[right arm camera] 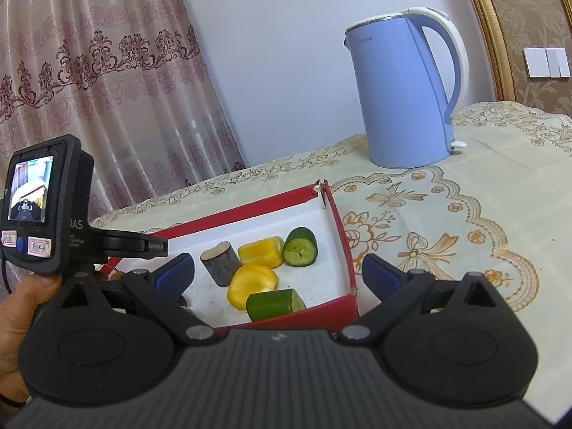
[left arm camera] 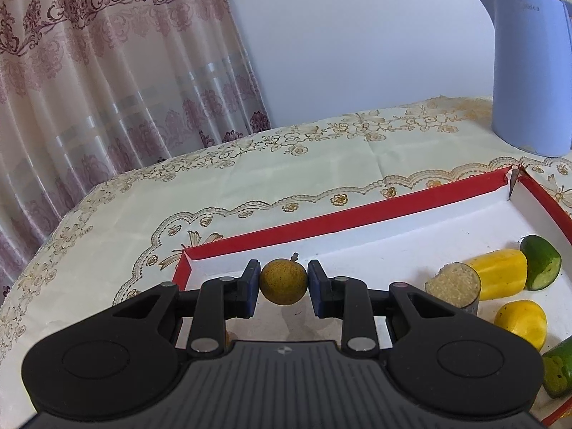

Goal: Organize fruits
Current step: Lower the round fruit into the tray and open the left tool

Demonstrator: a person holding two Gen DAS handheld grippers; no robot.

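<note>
In the left wrist view my left gripper [left arm camera: 283,282] is shut on a small round yellow-brown fruit [left arm camera: 283,281], held above the left end of a red-walled white tray [left arm camera: 357,221]. To the right in the tray lie a grey cut stalk piece [left arm camera: 454,284], two yellow pieces [left arm camera: 500,273] [left arm camera: 522,321] and green cucumber pieces [left arm camera: 541,266]. In the right wrist view my right gripper [right arm camera: 279,275] is open and empty over the tray's near right part [right arm camera: 343,246], above a cucumber piece [right arm camera: 275,304], a yellow piece [right arm camera: 252,284] and the stalk piece [right arm camera: 220,262].
A blue electric kettle [right arm camera: 404,89] stands on the embroidered tablecloth [right arm camera: 447,214] behind the tray. A patterned curtain [left arm camera: 107,71] hangs at the left beyond the table edge. The left gripper's camera unit [right arm camera: 39,207] and a hand show at the right view's left.
</note>
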